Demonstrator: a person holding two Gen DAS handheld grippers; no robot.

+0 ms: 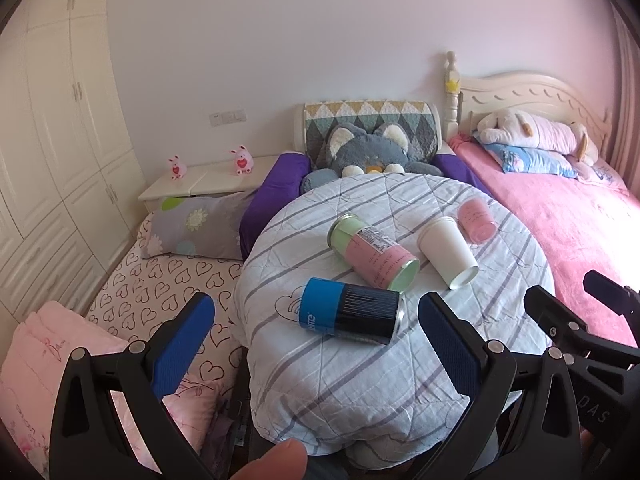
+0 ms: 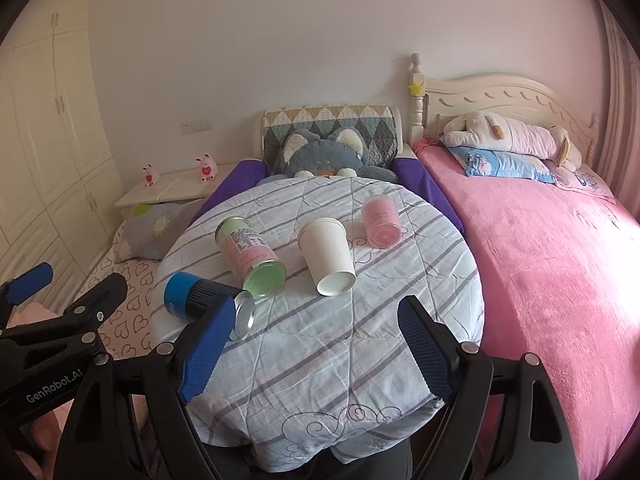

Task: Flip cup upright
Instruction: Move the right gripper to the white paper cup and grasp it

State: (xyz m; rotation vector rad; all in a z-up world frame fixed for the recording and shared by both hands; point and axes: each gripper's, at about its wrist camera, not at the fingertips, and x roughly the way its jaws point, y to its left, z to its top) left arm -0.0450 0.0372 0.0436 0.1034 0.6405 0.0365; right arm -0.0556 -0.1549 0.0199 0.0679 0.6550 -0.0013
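Observation:
A white paper cup (image 1: 447,250) (image 2: 327,256) lies on its side on the round table (image 1: 360,380) (image 2: 340,360) covered with a striped quilt. A small pink cup (image 1: 476,220) (image 2: 381,220) lies on its side beyond it. A pink and green can (image 1: 372,252) (image 2: 250,256) and a blue and black can (image 1: 348,310) (image 2: 200,294) also lie on their sides. My left gripper (image 1: 316,328) is open and empty, just short of the blue can. My right gripper (image 2: 316,344) is open and empty, near the table's front, short of the white cup.
A pink bed (image 1: 560,220) (image 2: 540,240) with plush toys lies right of the table. A bed with heart-print sheet (image 1: 160,280) and a nightstand (image 1: 208,180) lie left. A grey cat plush (image 1: 372,152) (image 2: 320,156) sits behind the table.

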